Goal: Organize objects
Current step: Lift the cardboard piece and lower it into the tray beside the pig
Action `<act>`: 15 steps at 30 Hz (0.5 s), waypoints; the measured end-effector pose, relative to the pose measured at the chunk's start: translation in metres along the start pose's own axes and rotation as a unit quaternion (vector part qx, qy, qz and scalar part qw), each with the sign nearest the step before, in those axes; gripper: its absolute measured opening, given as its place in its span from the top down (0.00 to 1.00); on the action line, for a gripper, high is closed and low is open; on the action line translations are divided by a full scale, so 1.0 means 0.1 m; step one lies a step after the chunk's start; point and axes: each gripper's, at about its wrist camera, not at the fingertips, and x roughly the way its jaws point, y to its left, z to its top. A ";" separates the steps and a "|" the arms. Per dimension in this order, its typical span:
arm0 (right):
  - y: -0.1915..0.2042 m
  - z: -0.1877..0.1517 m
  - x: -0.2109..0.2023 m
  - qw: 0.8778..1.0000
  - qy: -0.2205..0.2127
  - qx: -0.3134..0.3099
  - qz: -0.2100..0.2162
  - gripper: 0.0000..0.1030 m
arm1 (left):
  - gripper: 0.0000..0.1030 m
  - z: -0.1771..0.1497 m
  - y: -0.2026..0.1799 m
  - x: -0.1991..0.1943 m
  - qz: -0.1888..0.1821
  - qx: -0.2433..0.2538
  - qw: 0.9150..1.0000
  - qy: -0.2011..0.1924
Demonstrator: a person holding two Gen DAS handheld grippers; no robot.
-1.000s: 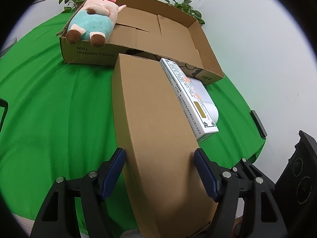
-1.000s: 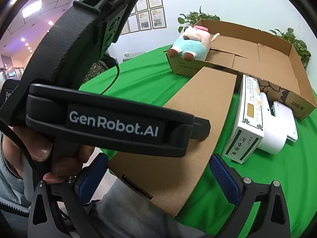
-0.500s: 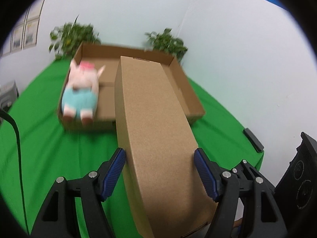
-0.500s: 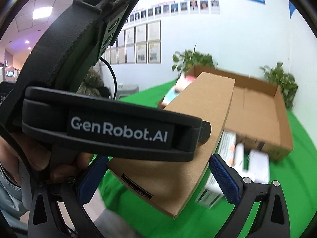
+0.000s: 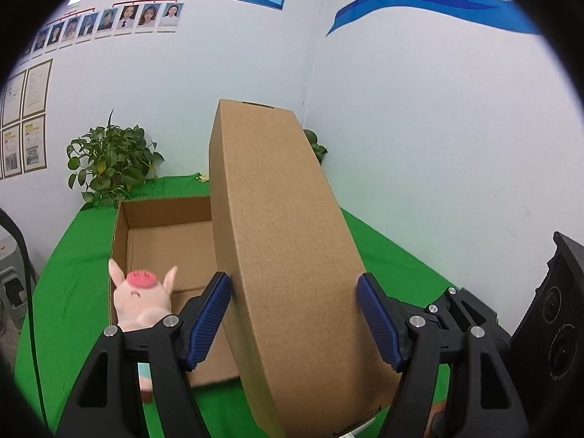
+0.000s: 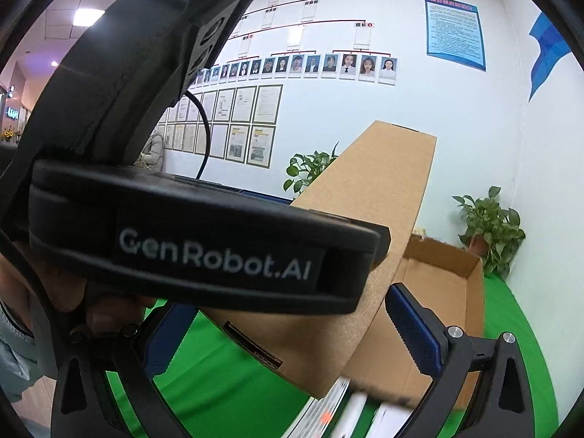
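Box [image 5: 284,255] runs long-axis straight ahead from my left gripper [image 5: 294,317], clamped between its pads, lifted beside the open carton [image 5: 160,233]. From my right gripper [image 6: 292,332], jaws apart and empty, it lies ahead.

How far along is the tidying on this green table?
Done: the plush pig sits in the open box. In hand: the left gripper is shut on the long brown carton, held up off the table. Left: setting that carton down, probably in the box, plus the blurred white packets beside the box.
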 end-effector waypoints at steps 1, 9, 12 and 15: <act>-0.04 0.04 0.07 1.000 -0.002 0.003 0.001 0.01 | 0.31 0.05 0.06 0.04 -0.002 -0.003 1.000 -0.001; -0.31 0.22 0.73 0.999 0.017 0.014 0.037 0.01 | 0.31 0.25 0.49 0.45 0.003 -0.027 0.999 0.021; -0.39 0.14 1.11 0.997 0.038 0.025 0.055 0.01 | 0.31 0.20 0.58 0.67 0.007 -0.045 0.998 0.040; -0.45 -0.01 1.45 0.995 0.056 0.036 0.069 0.01 | 0.31 0.10 0.67 0.91 0.014 -0.059 0.996 0.064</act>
